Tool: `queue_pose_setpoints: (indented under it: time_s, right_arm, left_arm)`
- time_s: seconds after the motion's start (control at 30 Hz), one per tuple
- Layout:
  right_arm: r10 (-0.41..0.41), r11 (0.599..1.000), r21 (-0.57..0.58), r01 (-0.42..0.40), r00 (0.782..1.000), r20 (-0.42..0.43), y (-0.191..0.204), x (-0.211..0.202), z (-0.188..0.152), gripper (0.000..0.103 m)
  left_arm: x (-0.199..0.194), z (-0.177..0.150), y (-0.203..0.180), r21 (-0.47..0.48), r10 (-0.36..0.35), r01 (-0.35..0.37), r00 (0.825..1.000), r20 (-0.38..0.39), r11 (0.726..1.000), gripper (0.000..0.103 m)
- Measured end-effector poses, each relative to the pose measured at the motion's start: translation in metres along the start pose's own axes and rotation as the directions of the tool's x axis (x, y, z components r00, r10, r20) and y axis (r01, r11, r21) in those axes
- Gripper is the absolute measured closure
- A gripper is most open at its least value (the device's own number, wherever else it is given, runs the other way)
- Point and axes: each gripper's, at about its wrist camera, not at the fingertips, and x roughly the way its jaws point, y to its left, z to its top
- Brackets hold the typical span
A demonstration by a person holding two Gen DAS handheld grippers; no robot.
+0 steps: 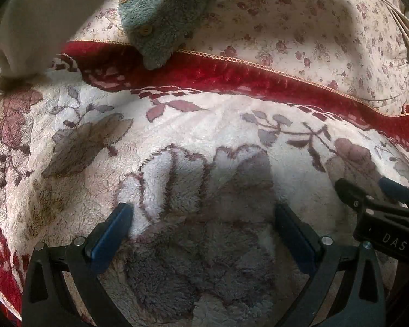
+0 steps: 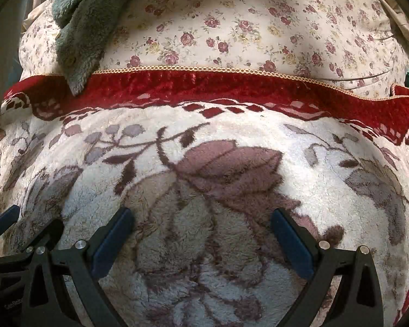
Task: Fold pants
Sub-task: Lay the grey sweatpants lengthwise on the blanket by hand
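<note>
Both of your grippers were spread wide and empty over the plush blanket (image 1: 193,125): the left gripper (image 1: 203,215) hung above a grey patch of its flower pattern, and the right gripper (image 2: 203,218) above a brown leaf, the two close side by side. Nothing lay between either pair of fingers.

By my reading, the step in hand was the reach, since the folding itself had not begun. The grey-green fleece garment (image 1: 161,21) was well away from both grippers, at the far left, draped down off the small-flowered quilt (image 1: 300,35) so that its lowest tip overlapped the blanket's red border (image 1: 231,73). I took it for the pants, though buttons (image 1: 146,30) on it left that unsure. To do the reach well, you needed to carry both grippers forward and leftward, keep them wide until the fabric was between the fingers, and take it at two separated spots on one edge rather than at the hanging tip. Then you could draw it onto the flat of the blanket before making any crease.

The garment looked thick, shaggy and limp, bunched in soft rolls, with most of it running out of view at the top. Such pile would likely slip, so a deep bite suited it better.
</note>
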Motion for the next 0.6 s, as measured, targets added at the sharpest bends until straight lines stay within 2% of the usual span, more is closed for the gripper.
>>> queue_pose_setpoints:
  time_s: [0.6]
  right_arm:
    - [0.004, 1.0, 0.001, -0.004, 1.0, -0.001, -0.0005, 0.0004, 0.0019, 0.0]
  left_arm:
    - [0.0002, 0.0002, 0.0002, -0.001, 0.0, 0.0, 1.0, 0.0, 1.0, 0.0]
